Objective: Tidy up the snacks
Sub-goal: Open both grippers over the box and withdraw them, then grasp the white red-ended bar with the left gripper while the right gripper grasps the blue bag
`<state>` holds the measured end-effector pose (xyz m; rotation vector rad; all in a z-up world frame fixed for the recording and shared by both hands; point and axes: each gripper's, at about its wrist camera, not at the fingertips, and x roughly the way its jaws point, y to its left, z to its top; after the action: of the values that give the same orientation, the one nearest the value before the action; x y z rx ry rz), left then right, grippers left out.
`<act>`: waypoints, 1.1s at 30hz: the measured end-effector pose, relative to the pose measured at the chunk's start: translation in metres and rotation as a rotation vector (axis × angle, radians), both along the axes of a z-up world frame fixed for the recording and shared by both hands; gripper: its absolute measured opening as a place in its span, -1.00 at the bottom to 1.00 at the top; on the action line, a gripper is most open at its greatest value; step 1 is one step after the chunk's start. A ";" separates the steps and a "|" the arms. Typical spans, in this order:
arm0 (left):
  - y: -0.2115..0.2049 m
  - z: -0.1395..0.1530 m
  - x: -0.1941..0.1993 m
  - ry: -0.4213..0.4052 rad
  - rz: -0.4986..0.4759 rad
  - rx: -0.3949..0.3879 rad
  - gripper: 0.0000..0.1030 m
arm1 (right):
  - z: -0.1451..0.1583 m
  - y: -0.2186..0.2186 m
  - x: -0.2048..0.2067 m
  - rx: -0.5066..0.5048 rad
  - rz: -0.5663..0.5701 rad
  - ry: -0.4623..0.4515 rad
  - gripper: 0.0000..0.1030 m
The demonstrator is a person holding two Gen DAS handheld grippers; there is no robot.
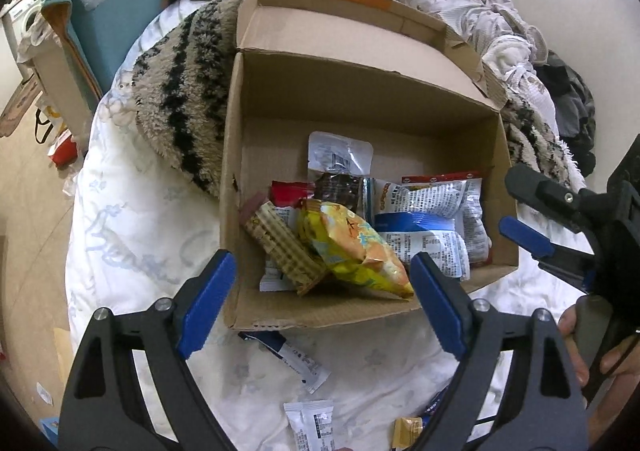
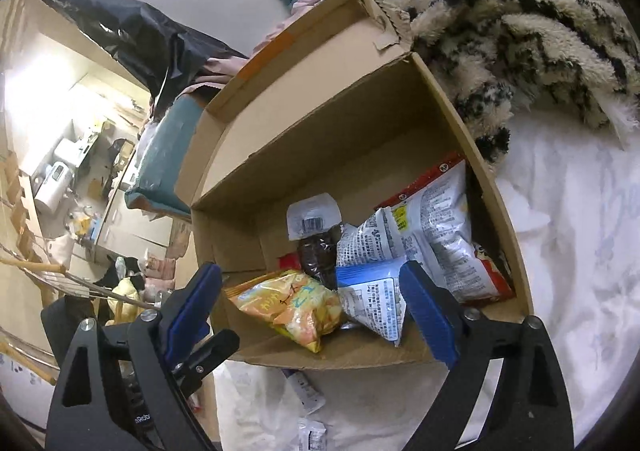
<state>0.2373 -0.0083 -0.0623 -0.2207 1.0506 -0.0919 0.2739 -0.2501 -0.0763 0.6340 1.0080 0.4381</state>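
While snack packets (image 1: pixel 308 361) lie outside, striped blanket (image 1: pixel 180 99) flanks box (image 1: pixel 248 171).

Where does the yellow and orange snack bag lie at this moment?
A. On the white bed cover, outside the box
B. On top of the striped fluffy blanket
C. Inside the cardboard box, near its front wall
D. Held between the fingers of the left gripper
C: the yellow and orange snack bag lies among other packets inside the cardboard box, close to the front wall, and no gripper touches it.

white sachet (image 1: pixel 310 427) cut off at bottom edge, packet print too small to read, red packet (image 1: pixel 290 193) mostly buried
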 end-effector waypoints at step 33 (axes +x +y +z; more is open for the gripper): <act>0.030 0.013 -0.118 0.035 0.101 0.042 0.68 | 0.019 -0.028 -0.126 -0.102 0.063 0.100 0.80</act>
<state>0.1190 0.0221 -0.0494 -0.2372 1.0731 0.0254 0.1475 -0.2782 -0.0568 0.5381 1.1402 0.4107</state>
